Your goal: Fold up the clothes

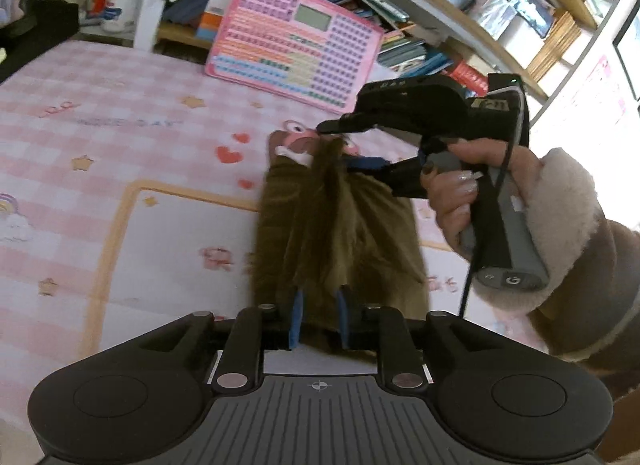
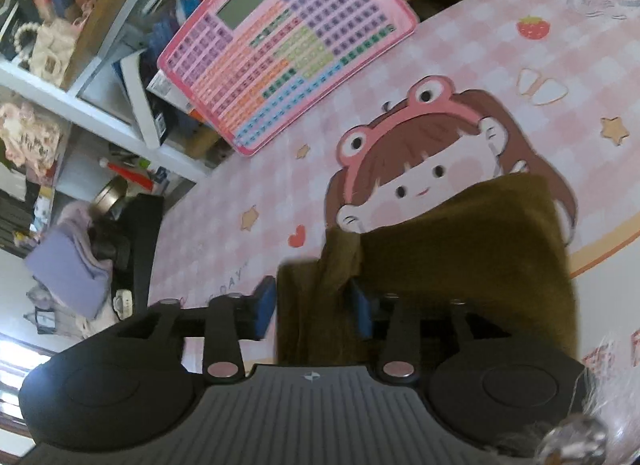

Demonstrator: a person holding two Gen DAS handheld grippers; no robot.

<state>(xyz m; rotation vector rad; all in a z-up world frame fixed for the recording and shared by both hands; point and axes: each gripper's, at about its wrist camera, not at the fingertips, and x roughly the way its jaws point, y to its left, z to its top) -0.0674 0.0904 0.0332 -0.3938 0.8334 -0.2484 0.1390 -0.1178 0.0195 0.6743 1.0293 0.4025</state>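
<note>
Both claws, left claw (image 1: 319,319) and right claw (image 2: 316,307), pinch blurred olive cloth (image 1: 336,233), hiding fingertips.

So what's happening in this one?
A person is folding an olive-brown garment over a pink checked mat. The left gripper and the right gripper each pinch a bunched edge of it, holding the cloth stretched between them above the mat. The fold itself is not yet laid down.
</note>
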